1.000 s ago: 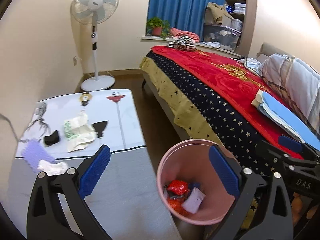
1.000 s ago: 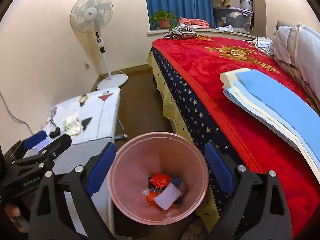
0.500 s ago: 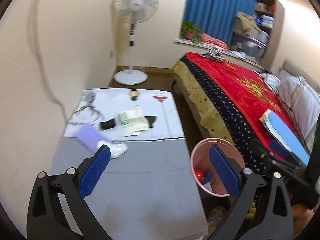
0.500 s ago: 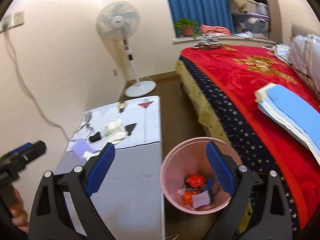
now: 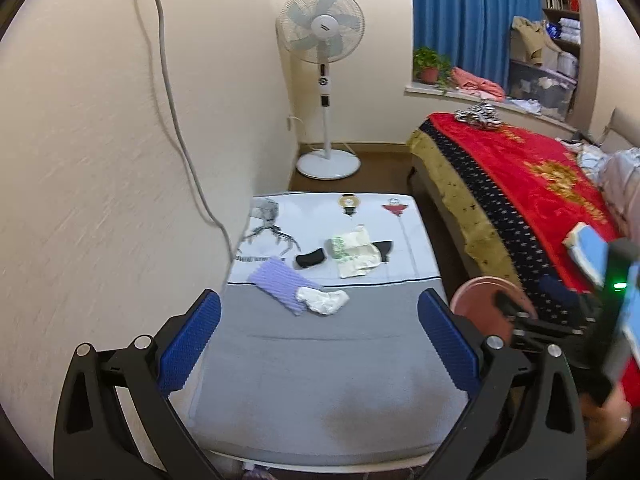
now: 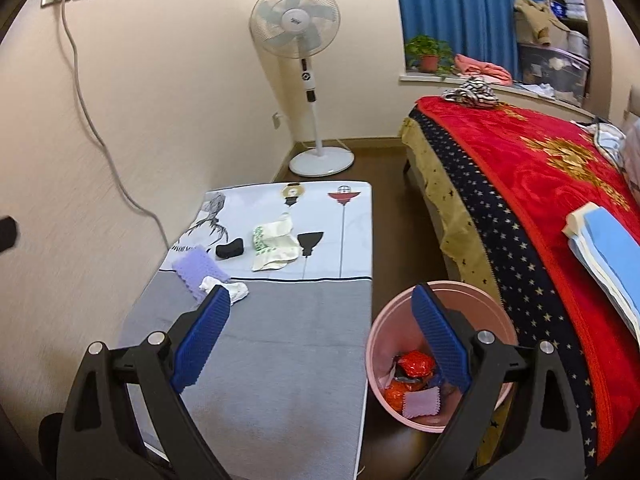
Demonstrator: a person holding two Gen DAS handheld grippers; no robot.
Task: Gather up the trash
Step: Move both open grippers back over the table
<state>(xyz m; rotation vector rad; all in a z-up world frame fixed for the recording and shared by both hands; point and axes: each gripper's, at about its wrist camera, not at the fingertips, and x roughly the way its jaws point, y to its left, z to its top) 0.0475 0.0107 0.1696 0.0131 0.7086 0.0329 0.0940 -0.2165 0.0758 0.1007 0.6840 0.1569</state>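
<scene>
Trash lies on the low table (image 5: 328, 364): a purple wrapper (image 5: 280, 283), a crumpled white tissue (image 5: 325, 301), a small black piece (image 5: 310, 258) and a cream-green wrapper (image 5: 354, 254). They also show in the right wrist view: purple wrapper (image 6: 199, 269), tissue (image 6: 232, 290), cream-green wrapper (image 6: 274, 249). A pink bin (image 6: 436, 354) holding red wrappers stands between table and bed. My left gripper (image 5: 318, 338) is open and empty above the table's near end. My right gripper (image 6: 320, 334) is open and empty, over the table's right edge and the bin.
A bed (image 6: 532, 184) with a red blanket runs along the right. A standing fan (image 5: 325, 80) stands in the far corner. A grey cable (image 6: 92, 120) hangs down the left wall. Blue folded sheets (image 6: 608, 248) lie on the bed.
Both grippers have pulled back and swung left, from over the bin to facing the table. The bin has shifted to the right in both views. Both stay open and empty.
</scene>
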